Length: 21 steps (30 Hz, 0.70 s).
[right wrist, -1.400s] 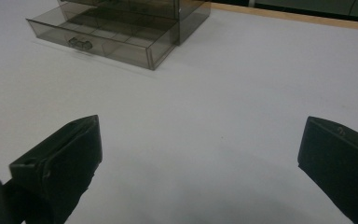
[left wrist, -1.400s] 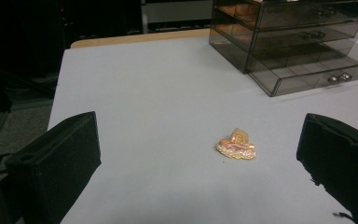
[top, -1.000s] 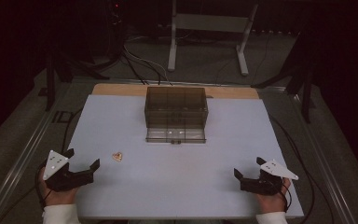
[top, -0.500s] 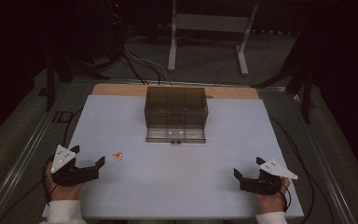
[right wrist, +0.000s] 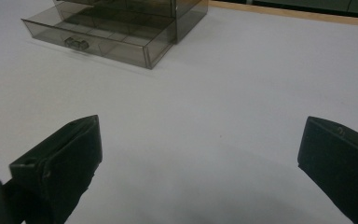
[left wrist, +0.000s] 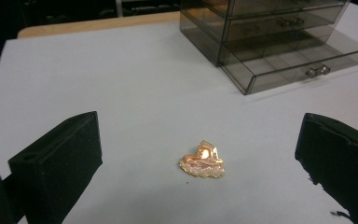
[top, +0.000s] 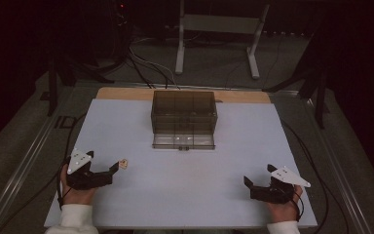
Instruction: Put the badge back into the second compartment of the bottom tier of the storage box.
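A small gold and pink trinket [top: 122, 164] lies on the white table [top: 185, 195] at the front left. In the left gripper view the trinket [left wrist: 202, 160] sits on the table between the wide-apart jaws, a little ahead of them. My left gripper [top: 111, 171] is open, its tips just short of the trinket. My right gripper [top: 249, 187] rests open at the front right, nothing between its jaws. A smoky clear drawer box [top: 183, 113] stands at the back middle, its bottom drawer [top: 183, 141] pulled out; the drawer [left wrist: 298, 63] looks empty.
The table's front edge runs just under both hands. Cables [top: 316, 170] trail off the right side. A metal stand [top: 219, 29] and more cables lie on the floor behind the table. A wooden strip [top: 126, 93] borders the far edge.
My left gripper has slid forward and right toward the trinket, ending with its tips right beside it. The right gripper has stayed put.
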Available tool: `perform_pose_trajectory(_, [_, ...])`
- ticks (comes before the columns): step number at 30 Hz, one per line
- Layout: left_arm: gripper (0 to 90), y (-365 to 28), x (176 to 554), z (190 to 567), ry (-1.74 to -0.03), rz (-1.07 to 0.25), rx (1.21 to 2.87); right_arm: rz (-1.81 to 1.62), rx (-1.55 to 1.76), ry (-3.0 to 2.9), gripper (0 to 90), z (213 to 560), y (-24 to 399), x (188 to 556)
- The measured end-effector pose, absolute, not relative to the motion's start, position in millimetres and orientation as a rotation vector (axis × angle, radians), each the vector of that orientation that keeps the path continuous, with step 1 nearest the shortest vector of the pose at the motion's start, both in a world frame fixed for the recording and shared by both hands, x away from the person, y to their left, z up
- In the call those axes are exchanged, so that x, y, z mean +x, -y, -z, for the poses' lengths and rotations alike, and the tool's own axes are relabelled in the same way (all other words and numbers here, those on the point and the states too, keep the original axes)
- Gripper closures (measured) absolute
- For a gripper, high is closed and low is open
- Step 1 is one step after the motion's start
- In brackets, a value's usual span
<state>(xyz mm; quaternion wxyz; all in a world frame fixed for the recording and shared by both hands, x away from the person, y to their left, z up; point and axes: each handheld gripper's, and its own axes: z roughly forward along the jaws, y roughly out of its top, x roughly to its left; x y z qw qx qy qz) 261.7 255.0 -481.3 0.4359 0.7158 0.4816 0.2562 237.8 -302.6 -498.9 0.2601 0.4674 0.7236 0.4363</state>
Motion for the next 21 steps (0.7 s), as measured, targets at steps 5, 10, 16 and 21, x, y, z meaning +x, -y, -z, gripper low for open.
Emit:
perform_pose_trajectory(5, [3.1,-249,266,486,-1.204,-0.622,1.792,-1.180,1.267,-1.963,0.0,499,302,238])
perform_pose_trajectory(10, [3.9,-242,269,489,-1.208,-0.617,1.808,-1.181,1.267,-1.963,0.0,499,302,238])
perform_pose_trajectory(16, [6.1,-233,274,495,-1.207,-0.607,1.837,-1.179,1.266,-1.965,0.0,499,302,238])
perform_pose_trajectory(21, [8.3,-225,278,500,-1.224,-0.624,1.854,-1.179,1.266,-1.967,0.0,499,302,238])
